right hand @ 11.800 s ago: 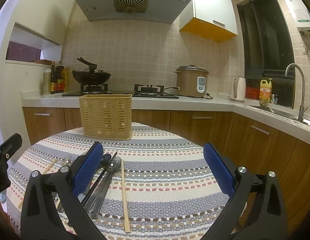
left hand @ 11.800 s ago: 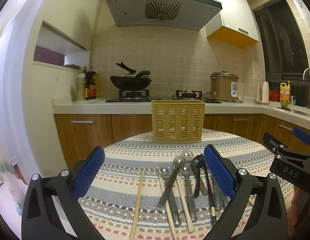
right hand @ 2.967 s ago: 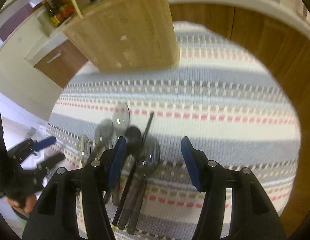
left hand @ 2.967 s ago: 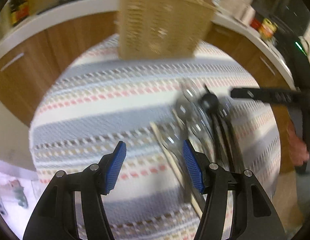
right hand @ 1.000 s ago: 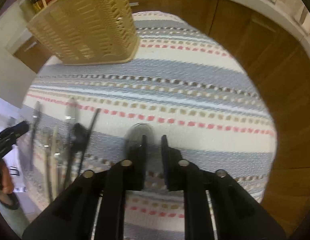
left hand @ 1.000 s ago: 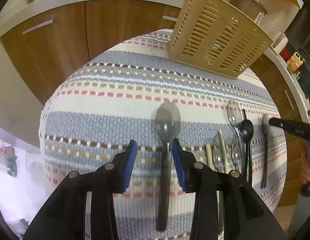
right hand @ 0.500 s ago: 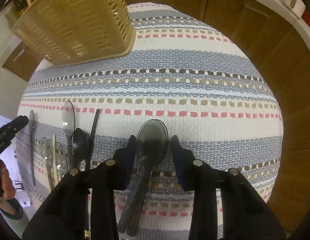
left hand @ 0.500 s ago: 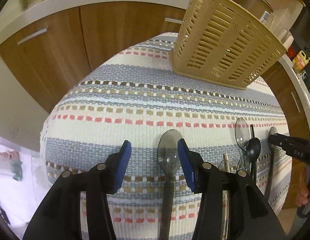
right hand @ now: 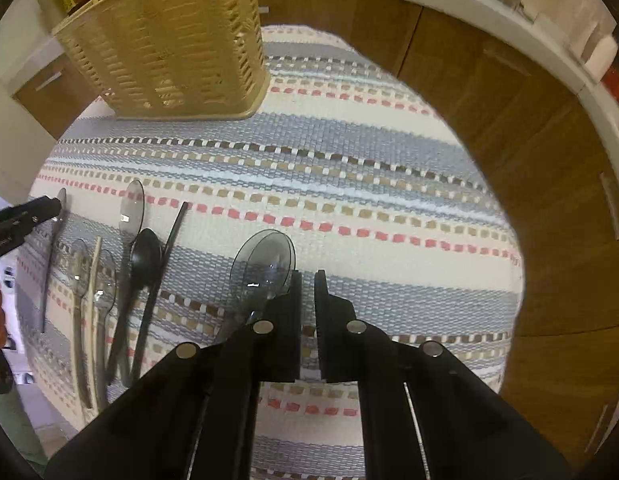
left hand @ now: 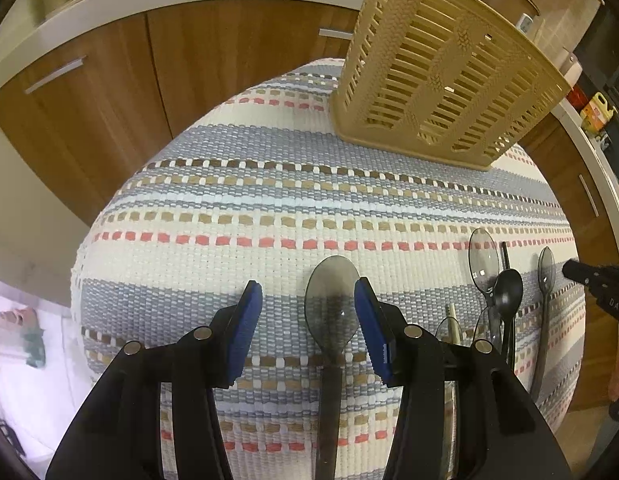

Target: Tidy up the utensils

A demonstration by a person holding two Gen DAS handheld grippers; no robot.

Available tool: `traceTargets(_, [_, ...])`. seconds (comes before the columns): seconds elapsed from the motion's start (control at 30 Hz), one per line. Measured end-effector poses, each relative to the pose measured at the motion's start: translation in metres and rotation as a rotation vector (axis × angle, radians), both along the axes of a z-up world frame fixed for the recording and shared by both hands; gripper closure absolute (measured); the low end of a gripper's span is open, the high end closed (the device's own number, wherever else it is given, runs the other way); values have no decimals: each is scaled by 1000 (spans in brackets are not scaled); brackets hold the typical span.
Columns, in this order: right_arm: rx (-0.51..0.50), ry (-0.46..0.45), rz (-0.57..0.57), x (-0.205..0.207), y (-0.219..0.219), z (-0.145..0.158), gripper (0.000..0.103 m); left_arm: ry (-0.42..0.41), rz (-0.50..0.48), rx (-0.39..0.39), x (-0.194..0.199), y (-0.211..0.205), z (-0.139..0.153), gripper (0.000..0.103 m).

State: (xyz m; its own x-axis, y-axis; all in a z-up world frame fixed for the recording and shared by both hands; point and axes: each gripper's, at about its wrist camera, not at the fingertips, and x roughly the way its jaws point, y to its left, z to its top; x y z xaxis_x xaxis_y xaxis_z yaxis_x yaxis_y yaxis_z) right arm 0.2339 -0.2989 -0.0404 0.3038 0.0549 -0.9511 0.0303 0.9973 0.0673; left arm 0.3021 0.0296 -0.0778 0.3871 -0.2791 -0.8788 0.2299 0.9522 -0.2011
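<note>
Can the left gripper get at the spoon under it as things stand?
Probably yes: the left gripper stands open with the smoky clear spoon lying between its fingers, nothing on top.

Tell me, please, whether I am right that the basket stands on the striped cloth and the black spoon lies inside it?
Not quite: the black spoon lies on the striped cloth, beside a clear spoon, not inside the basket. The right wrist view shows this plainly. The basket does stand on the cloth.
</note>
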Motion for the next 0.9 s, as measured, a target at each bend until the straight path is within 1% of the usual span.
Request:
traceTargets(0.07, [79, 37, -17, 0, -8, -7, 96, 1, 0, 0, 0, 0, 0, 56])
traceTargets(0.13, [116, 48, -15, -3, -7, -10, 95, -1, -2, 5, -1, -1, 0, 56])
traceTargets(0.23, [157, 28, -34, -4, -7, -6, 95, -2, -7, 4, -1, -3, 1, 56])
traceTargets(0.3, [189, 12, -36, -2, -4, 0, 90, -2, -10, 2, -1, -4, 0, 56])
traceTargets(0.33, [185, 4, -37, -1, -3, 4, 79, -3, -11, 0, -1, -4, 0, 56])
traceTargets(0.37, [169, -11, -34, 0, 0, 8, 59, -5, -12, -2, -2, -5, 1, 56])
traceTargets(0.4, [151, -30, -28, 0, 5, 13, 48, -6, -13, -5, -2, -4, 2, 56])
traceTargets(0.43, [138, -43, -25, 1, 8, 14, 43, -8, -14, -8, -3, -3, 2, 56])
traceTargets(0.47, [111, -52, -16, 1, 12, 16, 44, -10, -15, -10, -4, -2, 3, 56])
traceTargets(0.53, [104, -42, 4, 8, 20, 11, 44, -13, -15, -13, -4, 1, 4, 56])
traceTargets(0.57, [112, -34, 4, 10, 21, 9, 50, -14, -14, -13, -4, 2, 4, 56])
traceTargets(0.6, [113, -25, 5, 12, 22, 5, 58, -13, -12, -14, -4, 3, 5, 56])
traceTargets(0.67, [101, -2, 8, 16, 25, -2, 65, -12, -13, -19, -4, 6, 5, 56])
traceTargets(0.73, [87, 14, -6, 20, 23, -10, 66, -12, -13, -18, -3, 8, 4, 56])
traceTargets(0.83, [48, 7, -22, 26, 23, -14, 66, -14, -16, -18, -4, 9, 5, 56])
traceTargets(0.9, [53, 9, -15, 30, 24, -13, 66, -15, -20, -16, -5, 10, 5, 56])
